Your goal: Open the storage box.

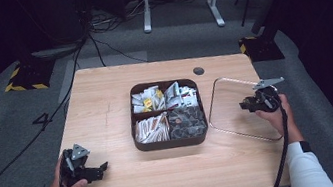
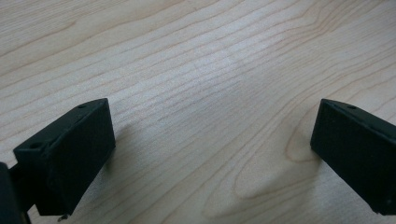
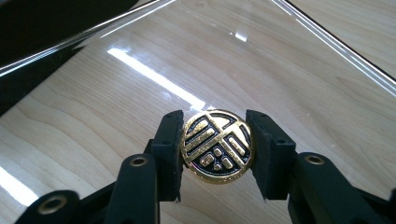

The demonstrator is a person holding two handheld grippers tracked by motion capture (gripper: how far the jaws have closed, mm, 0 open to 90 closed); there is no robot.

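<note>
Round knob of clear lid, gold pattern on black, pinched by right gripper, left gripper wide apart

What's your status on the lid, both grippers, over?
Right gripper shut on gold round knob of clear lid, lid flat on table. Left gripper open over bare wood. Divided box uncovered, nothing in the way.
</note>
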